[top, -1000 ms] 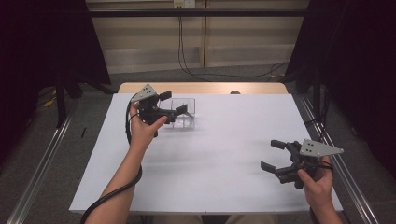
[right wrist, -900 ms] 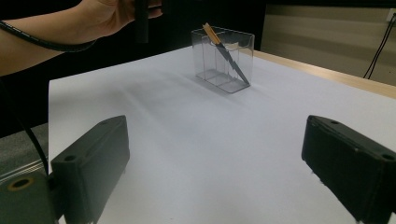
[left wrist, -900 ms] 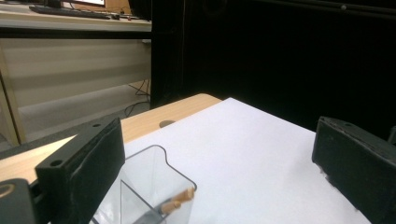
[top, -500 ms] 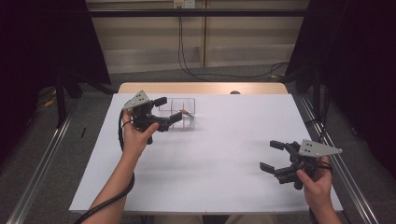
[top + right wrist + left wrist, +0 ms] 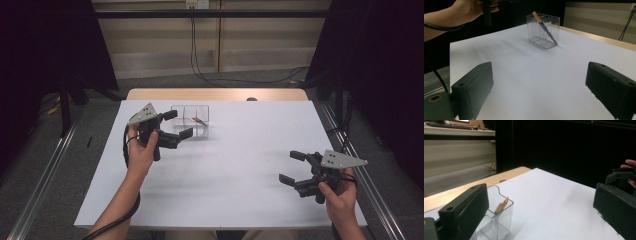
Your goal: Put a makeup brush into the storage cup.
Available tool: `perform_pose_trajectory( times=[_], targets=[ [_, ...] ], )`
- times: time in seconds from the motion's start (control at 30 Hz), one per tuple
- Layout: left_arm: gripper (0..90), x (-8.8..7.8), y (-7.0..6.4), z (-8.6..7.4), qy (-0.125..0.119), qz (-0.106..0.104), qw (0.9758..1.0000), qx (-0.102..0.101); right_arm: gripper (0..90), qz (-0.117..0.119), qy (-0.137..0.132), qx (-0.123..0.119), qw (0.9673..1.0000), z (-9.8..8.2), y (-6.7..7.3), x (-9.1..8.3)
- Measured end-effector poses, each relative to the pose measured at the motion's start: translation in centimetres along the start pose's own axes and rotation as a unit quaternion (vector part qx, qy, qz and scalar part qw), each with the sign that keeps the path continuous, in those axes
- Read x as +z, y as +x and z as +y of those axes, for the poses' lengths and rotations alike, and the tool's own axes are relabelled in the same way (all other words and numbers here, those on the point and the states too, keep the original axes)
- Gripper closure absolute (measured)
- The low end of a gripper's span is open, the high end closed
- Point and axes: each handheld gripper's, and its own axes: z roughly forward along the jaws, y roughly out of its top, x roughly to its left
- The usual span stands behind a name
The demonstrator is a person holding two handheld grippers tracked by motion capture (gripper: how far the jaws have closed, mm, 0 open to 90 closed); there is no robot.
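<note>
Inside the clear box [image 5: 543,31], a pencil [image 5: 544,25] leans, tilted.

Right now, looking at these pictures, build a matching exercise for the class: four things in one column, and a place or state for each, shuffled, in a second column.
Things:
1. left claw
2. right claw
3. clear plastic container
4. pencil

Places or states:
A. leaning inside the container
B. open, near the table's right front
C. standing at the table's far side
D. open, held beside the container

Pairs: 1-D, 2-B, 3-C, 4-A
</note>
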Motion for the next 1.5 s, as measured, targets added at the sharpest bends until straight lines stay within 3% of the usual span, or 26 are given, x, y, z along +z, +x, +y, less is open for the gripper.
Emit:
perform_pose_trajectory(
  times=[0.5, 1.5],
  targets=[
    [0.1, -2.3, -0.9, -1.6, -0.003, -0.013, 0.9999, -0.005, 7.4, -0.003, 0.0, 0.0, 1.0, 0.0, 0.2, -0.2],
    [0.2, -5.7, -1.2, -2.6, 0.007, -0.002, 1.0, 0.001, 7.4, -0.006, -0.003, -0.002, 1.0, 0.0, 0.1, -0.4]
  ],
)
